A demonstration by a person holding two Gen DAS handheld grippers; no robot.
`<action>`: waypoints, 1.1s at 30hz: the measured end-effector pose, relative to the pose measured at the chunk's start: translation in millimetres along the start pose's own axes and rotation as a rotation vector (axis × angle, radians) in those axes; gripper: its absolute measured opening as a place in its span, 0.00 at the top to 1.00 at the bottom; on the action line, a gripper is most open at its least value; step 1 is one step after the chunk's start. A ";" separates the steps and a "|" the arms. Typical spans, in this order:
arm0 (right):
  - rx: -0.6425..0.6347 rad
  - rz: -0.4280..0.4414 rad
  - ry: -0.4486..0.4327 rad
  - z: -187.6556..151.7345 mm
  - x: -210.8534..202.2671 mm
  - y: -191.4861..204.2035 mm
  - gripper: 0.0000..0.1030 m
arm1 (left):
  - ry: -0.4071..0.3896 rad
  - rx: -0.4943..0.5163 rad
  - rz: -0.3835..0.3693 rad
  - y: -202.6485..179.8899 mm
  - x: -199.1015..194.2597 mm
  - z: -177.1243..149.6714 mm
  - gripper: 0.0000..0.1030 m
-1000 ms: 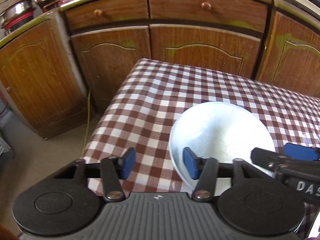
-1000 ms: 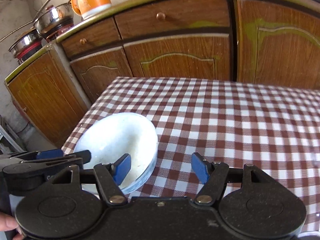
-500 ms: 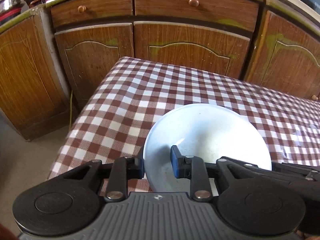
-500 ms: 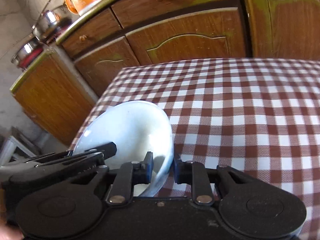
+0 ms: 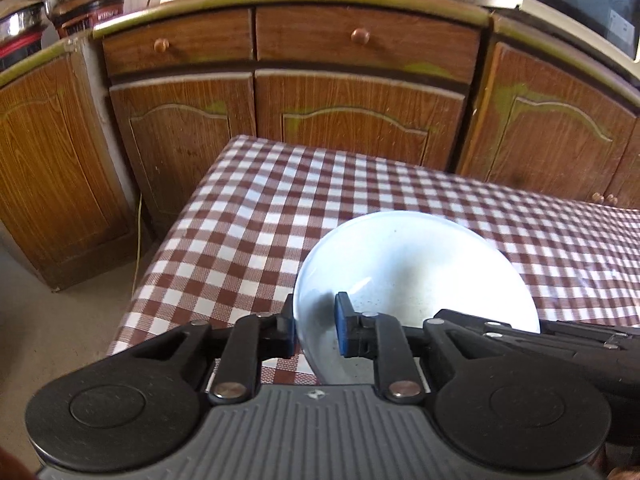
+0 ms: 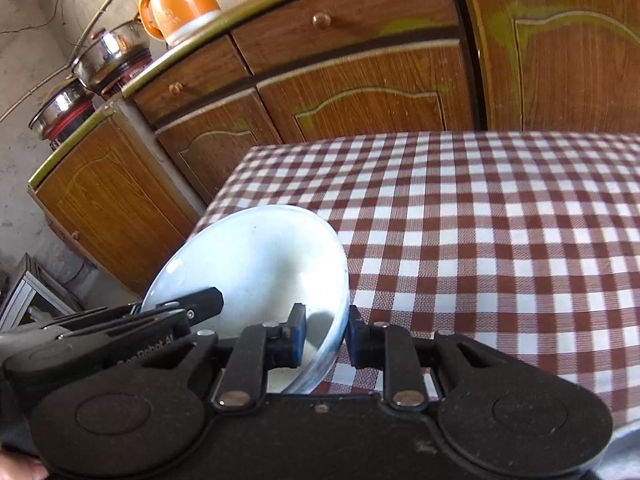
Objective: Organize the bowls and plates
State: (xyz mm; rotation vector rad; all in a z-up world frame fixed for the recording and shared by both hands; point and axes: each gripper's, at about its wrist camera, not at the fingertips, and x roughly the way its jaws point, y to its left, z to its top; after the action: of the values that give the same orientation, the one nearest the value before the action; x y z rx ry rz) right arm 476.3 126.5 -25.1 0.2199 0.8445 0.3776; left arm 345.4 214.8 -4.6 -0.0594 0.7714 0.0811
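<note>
A white bowl (image 5: 416, 268) sits at the near left corner of the checked table (image 5: 260, 220), gripped from both sides. My left gripper (image 5: 315, 320) is closing down on the bowl's left rim, one pad outside and one inside, both pressing it. My right gripper (image 6: 326, 330) is shut on the right rim of the bowl (image 6: 256, 256) in the same way. Each gripper shows in the other's view: the right gripper (image 5: 520, 336) on the bowl's right side, the left gripper (image 6: 192, 308) on its left. The bowl looks tilted in the right wrist view. I cannot tell whether it touches the cloth.
Brown wooden cabinets (image 5: 360, 120) with drawers stand close behind the table (image 6: 480, 240). On their counter are an orange kettle (image 6: 180, 0), steel pots (image 6: 108, 52) and a microwave (image 5: 580, 4). The floor (image 5: 60, 340) drops away left of the table edge.
Both grippers went from open beside the bowl to shut on its opposite rims. The bowl now sits between them, and both views have tipped up to show more of the cabinets.
</note>
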 end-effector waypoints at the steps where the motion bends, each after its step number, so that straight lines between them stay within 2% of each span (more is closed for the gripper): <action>1: -0.002 0.001 -0.007 0.5 -6.0 1.1 0.74 | -0.005 -0.002 0.001 -1.2 -5.6 0.6 0.82; 18: -0.030 -0.002 -0.095 -6.5 -113.4 26.1 0.74 | -0.085 0.013 0.009 -21.8 -98.4 -1.3 0.82; 33: -0.055 0.004 -0.142 -19.0 -177.7 49.3 0.74 | -0.136 0.003 0.015 -24.1 -153.5 -8.0 0.82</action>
State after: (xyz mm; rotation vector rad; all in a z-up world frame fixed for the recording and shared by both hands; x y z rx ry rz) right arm 342.9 99.5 100.8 0.1948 0.6929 0.3837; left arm 232.5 182.3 97.4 -0.0446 0.6357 0.0969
